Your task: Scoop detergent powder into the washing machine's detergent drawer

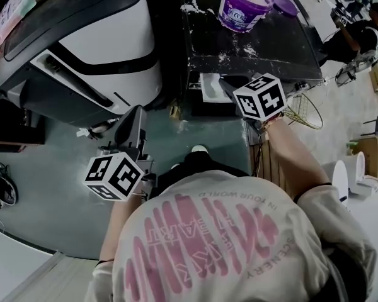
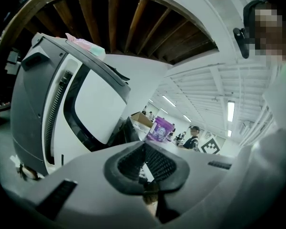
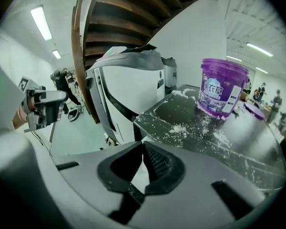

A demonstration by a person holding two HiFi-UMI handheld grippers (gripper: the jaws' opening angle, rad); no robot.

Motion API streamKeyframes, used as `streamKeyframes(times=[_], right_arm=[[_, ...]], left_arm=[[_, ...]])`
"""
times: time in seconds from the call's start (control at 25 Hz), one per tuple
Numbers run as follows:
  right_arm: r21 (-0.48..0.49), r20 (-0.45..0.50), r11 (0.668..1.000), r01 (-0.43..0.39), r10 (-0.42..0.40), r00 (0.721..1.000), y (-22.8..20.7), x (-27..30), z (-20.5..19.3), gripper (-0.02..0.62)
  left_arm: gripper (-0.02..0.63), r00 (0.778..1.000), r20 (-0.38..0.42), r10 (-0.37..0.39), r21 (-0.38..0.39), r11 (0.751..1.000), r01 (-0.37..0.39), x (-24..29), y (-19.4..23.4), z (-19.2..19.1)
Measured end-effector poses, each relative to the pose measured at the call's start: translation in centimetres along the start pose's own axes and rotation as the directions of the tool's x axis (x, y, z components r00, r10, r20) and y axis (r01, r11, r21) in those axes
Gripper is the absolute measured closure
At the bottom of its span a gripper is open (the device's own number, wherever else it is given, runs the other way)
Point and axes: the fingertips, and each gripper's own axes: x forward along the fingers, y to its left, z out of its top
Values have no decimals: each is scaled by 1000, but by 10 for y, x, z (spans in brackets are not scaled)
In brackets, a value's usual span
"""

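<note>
- Grey-green flooring [image 1: 50, 219] is seen below the person, whose pale shirt with a pink print [image 1: 227, 244] fills the near part of the head view.
- At the far left a large white and grey washing machine [image 1: 113, 43] is placed, with a pink and green packet [image 2: 86, 44] laid on its top.
- To its right a dark, glossy machine top [image 1: 258, 49] is seen, strewn with spilled white detergent powder [image 3: 188, 128].
- A round purple plastic detergent tub [image 1: 242, 5] is stood open at the far end of that top, and its purple lid [image 1: 285, 5] is laid just beside it on the right.
- A white rectangular detergent drawer [image 1: 212, 87] is pulled out at the near edge of the dark top.
- The right gripper [image 3: 142, 149] is held over that near edge, close to the drawer, and angled downward. Its jaws are closed together, and only a thin white sliver is seen in the slit between the pads; what it is cannot be told.
- The left gripper [image 2: 144, 147] is held low at the near left, well apart from the drawer, and pointed toward the white and grey machine. Its jaws are likewise brought together.
- A gold wire basket [image 1: 302, 109] is seen on the floor at the right.
- A person in dark clothing [image 1: 359, 33] is seen at the far right.
</note>
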Motion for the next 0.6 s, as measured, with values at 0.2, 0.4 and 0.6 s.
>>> streamKeyframes(times=[0.2,0.4,0.6], right_arm=[[-149,-28,989,20,-24,999,10,3,-4,589],[-242,-44,969,45,-58,997,17,4,-7,589],[-346,-56,934,87,-114,992,21,4,-13,588]], left_arm=[[603,1000,10,9,-2,1000,-9,-5,3,1],[603,1000,14,3,-2,1000,-3,-7,5,3],[604,1000,16,5,-2,1000,-5,-11,7,2]])
